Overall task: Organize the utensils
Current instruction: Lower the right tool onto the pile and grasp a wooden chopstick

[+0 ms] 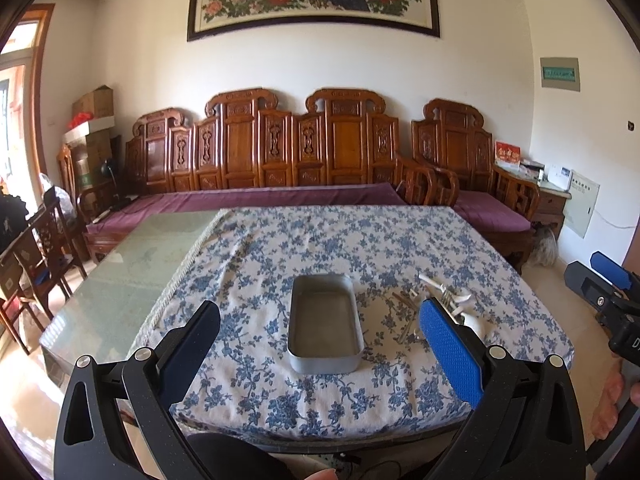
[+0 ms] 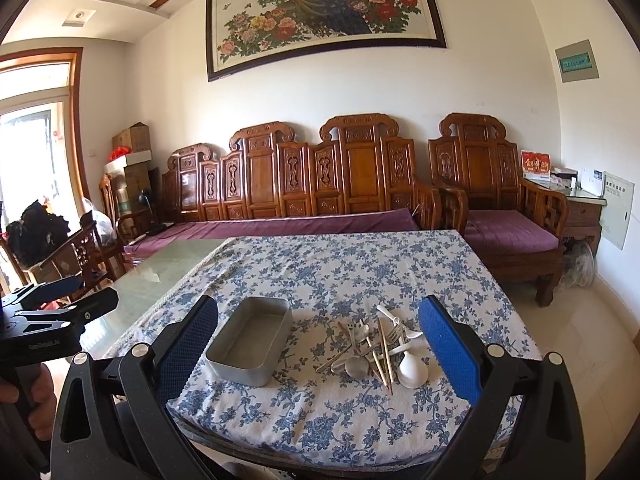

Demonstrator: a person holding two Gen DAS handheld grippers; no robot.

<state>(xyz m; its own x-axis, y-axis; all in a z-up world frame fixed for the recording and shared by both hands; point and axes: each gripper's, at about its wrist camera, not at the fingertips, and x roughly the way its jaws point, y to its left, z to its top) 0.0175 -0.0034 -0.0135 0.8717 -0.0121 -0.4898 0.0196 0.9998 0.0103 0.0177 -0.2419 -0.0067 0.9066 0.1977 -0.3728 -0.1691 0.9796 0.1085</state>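
On the blue-flowered tablecloth (image 2: 360, 264) a grey metal tin (image 2: 250, 340) sits with nothing in it. Just beside it, at its 3 o'clock, lies a heap of utensils (image 2: 374, 344): forks, chopsticks, a metal spoon and a white ceramic spoon (image 2: 412, 368), all tangled and touching. The left gripper (image 1: 320, 320) hangs above the near table edge, its jaws spread wide and holding nothing, the tin straight ahead at 12 o'clock. The right gripper (image 2: 320, 320) is likewise spread and empty, the heap ahead between its blue pads (image 2: 448, 352).
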